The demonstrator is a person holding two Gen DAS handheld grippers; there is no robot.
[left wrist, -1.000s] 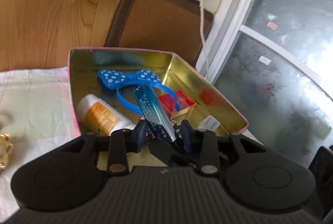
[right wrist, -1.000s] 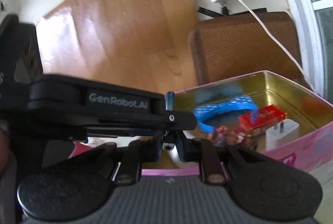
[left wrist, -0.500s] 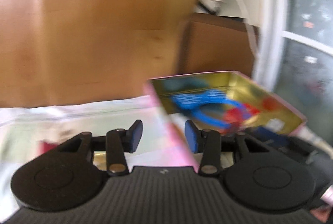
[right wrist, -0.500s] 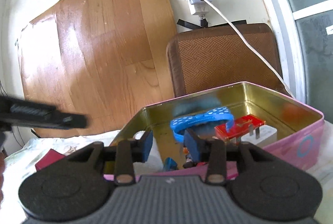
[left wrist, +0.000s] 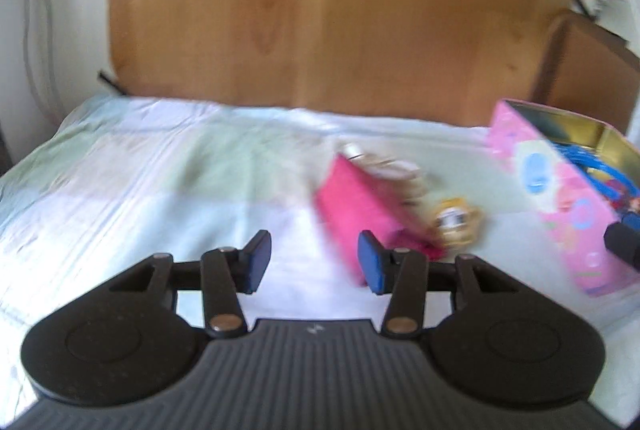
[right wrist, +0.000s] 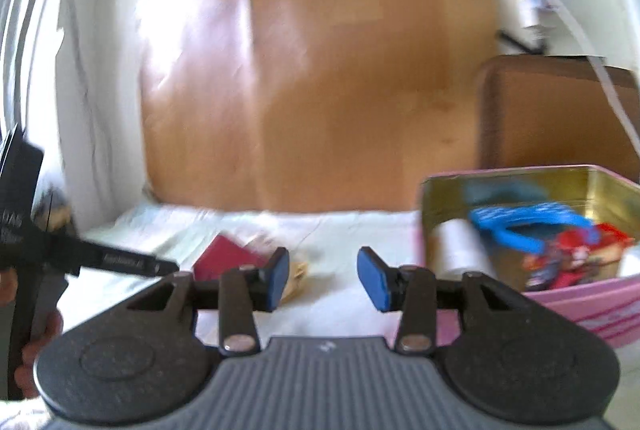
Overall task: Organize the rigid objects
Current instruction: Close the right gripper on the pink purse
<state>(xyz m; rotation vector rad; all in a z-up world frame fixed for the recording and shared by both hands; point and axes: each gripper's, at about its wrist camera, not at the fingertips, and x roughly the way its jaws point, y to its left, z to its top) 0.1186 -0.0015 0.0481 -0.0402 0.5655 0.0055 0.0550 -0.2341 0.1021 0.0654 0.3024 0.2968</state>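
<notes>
The pink tin (right wrist: 576, 300) sits at the right on the pale cloth (left wrist: 140, 182), holding a blue headband (right wrist: 520, 222), a white bottle (right wrist: 456, 246) and red items. A pink box (left wrist: 356, 206) and a small gold figure (left wrist: 456, 222) lie just left of it. The left hand-held gripper (left wrist: 310, 260) and right hand-held gripper (right wrist: 322, 276) have just been opening; both stand partly apart, nothing between the pads.

You can read no text for certain in either view. The white lettering on the left gripper (right wrist: 120, 262), left of the pink tin (right wrist: 580, 302), is blurred past reading. The tin's printing (left wrist: 536, 174) shows no legible words.
</notes>
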